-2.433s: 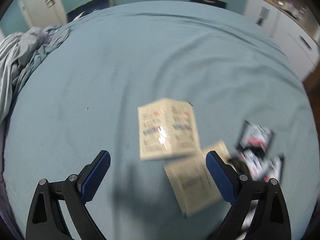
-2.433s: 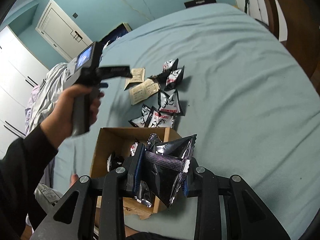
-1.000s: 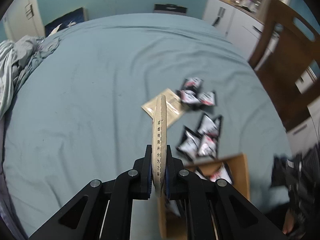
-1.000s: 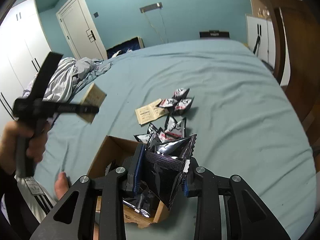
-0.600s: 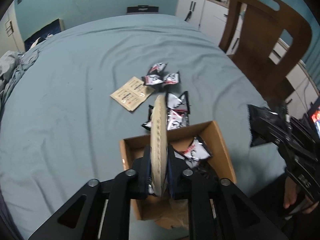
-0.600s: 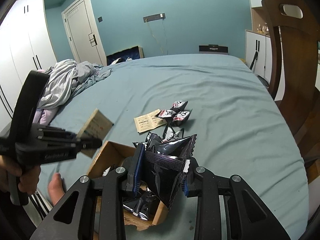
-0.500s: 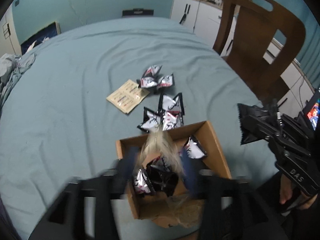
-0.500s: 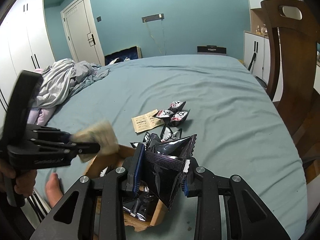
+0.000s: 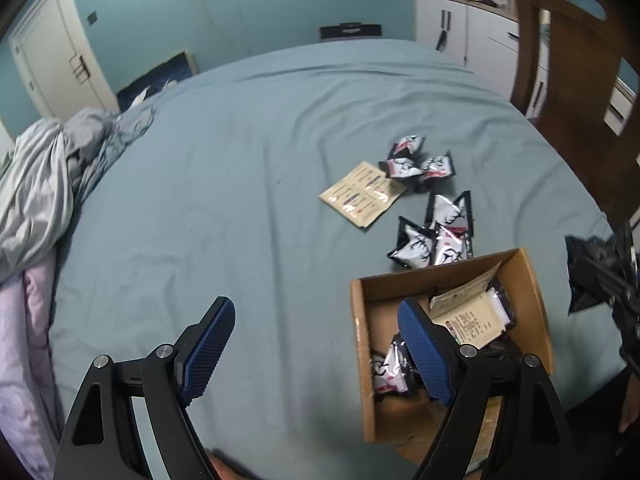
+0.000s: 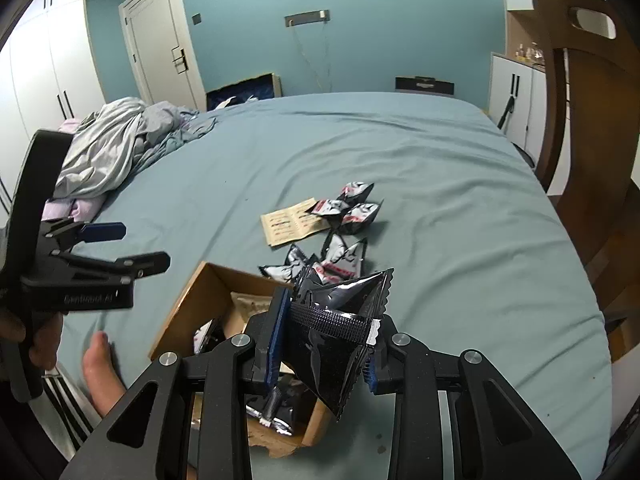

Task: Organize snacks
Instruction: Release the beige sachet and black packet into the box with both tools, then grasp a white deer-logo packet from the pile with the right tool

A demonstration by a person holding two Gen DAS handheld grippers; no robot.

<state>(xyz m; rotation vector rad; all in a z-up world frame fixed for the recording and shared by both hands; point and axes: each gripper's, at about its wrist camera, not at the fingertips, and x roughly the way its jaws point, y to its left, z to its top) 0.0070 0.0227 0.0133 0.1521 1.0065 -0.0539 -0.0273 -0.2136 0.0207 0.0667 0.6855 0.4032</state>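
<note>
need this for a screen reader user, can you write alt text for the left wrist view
The open left gripper, nothing between its blue fingers, hangs beside a cardboard box of snack packets on a teal bed. A beige packet lies in the box; another beige packet and black-and-white snack packets lie beyond it.

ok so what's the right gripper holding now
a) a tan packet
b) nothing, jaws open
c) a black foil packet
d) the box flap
c: the right gripper is shut on a black foil packet above the box, while the tan packet already lies inside the box and the left gripper, its jaws just opened, holds nothing.
</note>
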